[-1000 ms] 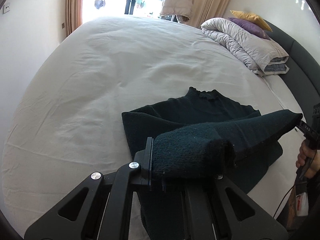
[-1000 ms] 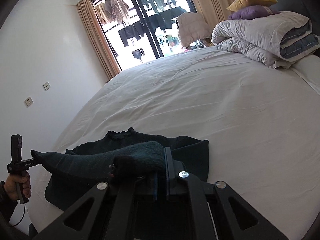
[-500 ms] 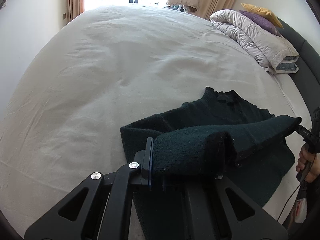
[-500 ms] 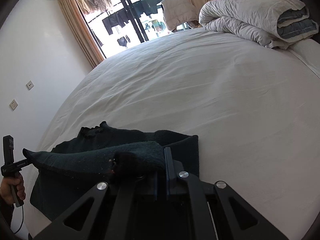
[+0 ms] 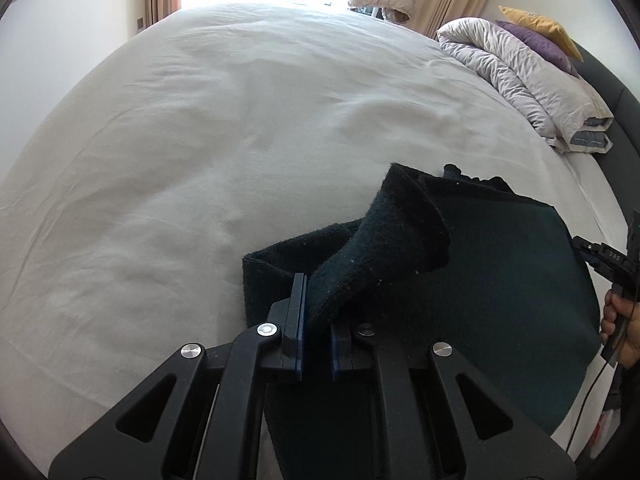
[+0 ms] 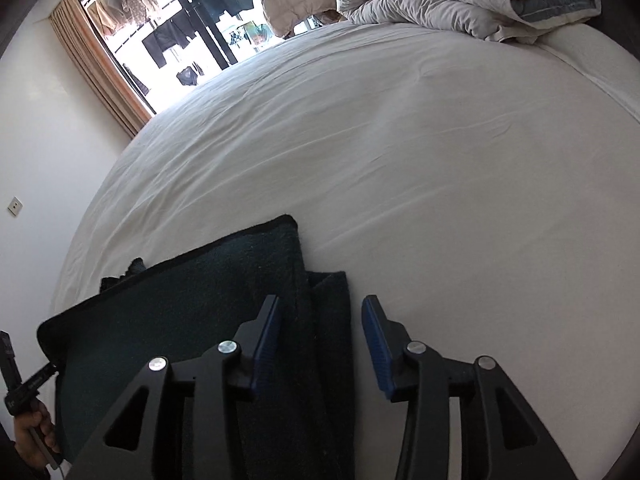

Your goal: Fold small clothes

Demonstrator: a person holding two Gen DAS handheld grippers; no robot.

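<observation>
Your dark knit top lies on the white bed, close to its near edge, with one fold already laid over so the neckline peeks out at the far side. Your left gripper pinches a thick corner of the knit between nearly closed fingers, and that corner stands up off the rest in a soft hump. Your right gripper has its fingers spread wide with nothing between them, hovering over the garment's right-hand edge where two layers show.

Expect this fabric to behave like a light, floppy, slightly fuzzy wool: it sags wherever you don't support it, it won't hold a crease by itself, and it grips the sheet a little rather than sliding. It won't tear under a firm pinch. Take it by the bound hem or at a corner, catching every layer, since a grip in the middle will only bunch it
</observation>
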